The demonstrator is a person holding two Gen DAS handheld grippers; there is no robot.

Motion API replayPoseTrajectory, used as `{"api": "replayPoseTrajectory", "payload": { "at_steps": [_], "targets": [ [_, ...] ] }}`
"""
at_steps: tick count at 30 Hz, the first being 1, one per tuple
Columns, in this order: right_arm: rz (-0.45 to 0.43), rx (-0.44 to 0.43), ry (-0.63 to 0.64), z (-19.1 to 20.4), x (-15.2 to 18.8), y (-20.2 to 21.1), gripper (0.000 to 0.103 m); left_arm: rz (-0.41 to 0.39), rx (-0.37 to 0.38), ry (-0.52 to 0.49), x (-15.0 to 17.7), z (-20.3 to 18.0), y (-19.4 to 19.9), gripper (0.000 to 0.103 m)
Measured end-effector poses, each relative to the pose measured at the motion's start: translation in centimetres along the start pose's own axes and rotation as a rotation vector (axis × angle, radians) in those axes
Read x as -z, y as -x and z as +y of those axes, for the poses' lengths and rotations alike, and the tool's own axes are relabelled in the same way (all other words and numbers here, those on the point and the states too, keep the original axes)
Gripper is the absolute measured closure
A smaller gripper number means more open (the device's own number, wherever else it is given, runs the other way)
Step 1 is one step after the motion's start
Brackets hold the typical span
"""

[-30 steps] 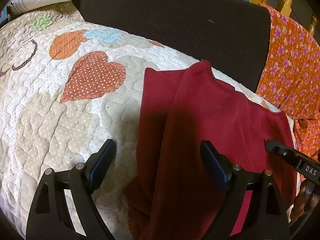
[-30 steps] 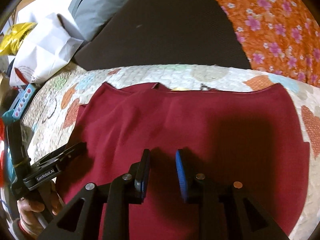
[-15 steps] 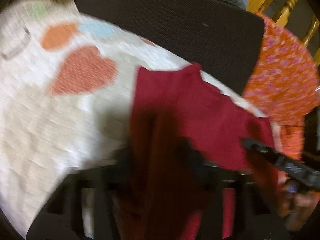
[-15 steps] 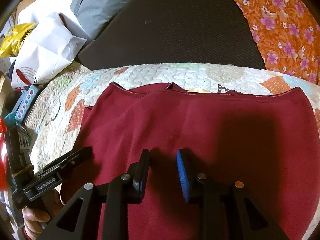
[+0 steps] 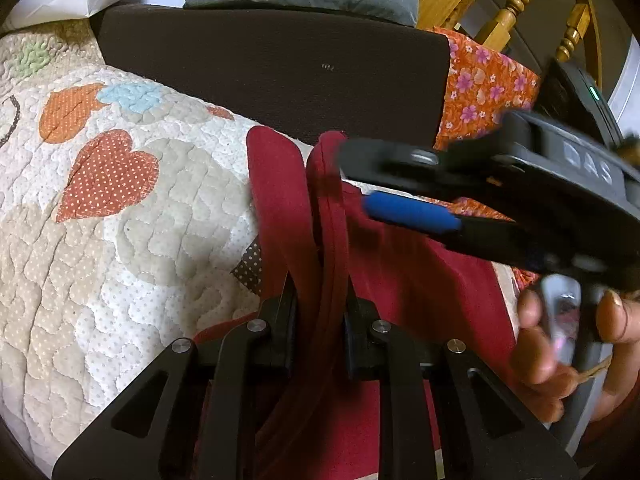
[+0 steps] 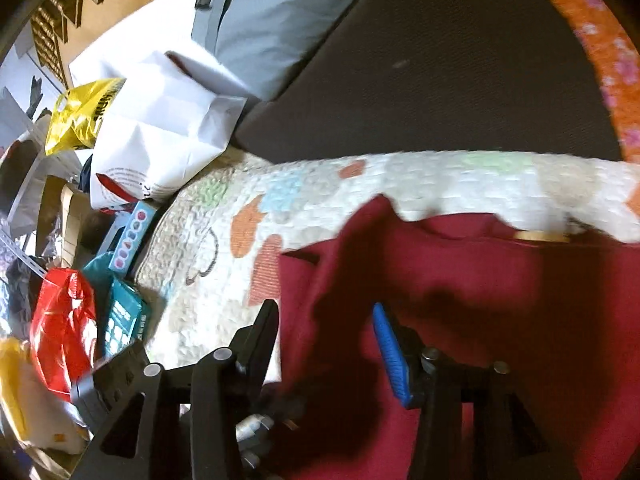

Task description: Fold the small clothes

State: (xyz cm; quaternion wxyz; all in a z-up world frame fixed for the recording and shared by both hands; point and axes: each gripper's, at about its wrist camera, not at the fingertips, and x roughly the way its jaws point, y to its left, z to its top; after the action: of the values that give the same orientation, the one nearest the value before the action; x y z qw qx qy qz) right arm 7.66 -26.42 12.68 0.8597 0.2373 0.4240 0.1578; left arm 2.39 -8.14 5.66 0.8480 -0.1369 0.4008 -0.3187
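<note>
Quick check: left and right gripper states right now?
Left gripper: closing, pinching a bunched fold of the red garment.
Right gripper: opening, gripping nothing.

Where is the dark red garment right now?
The dark red garment lies on the heart-patterned quilt, in front of the dark cushion; in the left wrist view, a bunched fold of it sits between the closing left gripper.

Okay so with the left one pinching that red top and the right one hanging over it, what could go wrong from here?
1. The left gripper has its jaws closing on a bunched ridge of the dark red top, so it may lift several layers and fold crooked.
2. The right gripper, jaws opening with nothing between them, hovers close above that ridge; the two grippers could collide.
3. The top lies near the edge of the quilt, so a pull might drag it off.
</note>
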Motion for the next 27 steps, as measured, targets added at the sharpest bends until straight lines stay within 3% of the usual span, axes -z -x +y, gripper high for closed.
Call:
{"api": "replayPoseTrajectory", "payload": {
  "at_steps": [7,16,23,27],
  "targets": [
    [0.147,0.081,0.127,3.0,-0.8,-5.1,0.047,0.002,-0.032,-0.022,0.0,-0.9,-0.6,0.086],
    [0.177,0.172,0.159,3.0,0.1,-6.6,0.048,0.004,-0.058,-0.039,0.2,-1.7,-0.9,0.086],
    [0.106,0.186,0.165,2.8,0.2,-5.0,0.076,0.003,-0.057,-0.042,0.1,-1.8,-0.6,0.086],
    [0.063,0.181,0.161,2.8,0.4,-3.4,0.082,0.003,-0.026,-0.048,-0.5,-2.4,-0.3,0.086]
  ]
}}
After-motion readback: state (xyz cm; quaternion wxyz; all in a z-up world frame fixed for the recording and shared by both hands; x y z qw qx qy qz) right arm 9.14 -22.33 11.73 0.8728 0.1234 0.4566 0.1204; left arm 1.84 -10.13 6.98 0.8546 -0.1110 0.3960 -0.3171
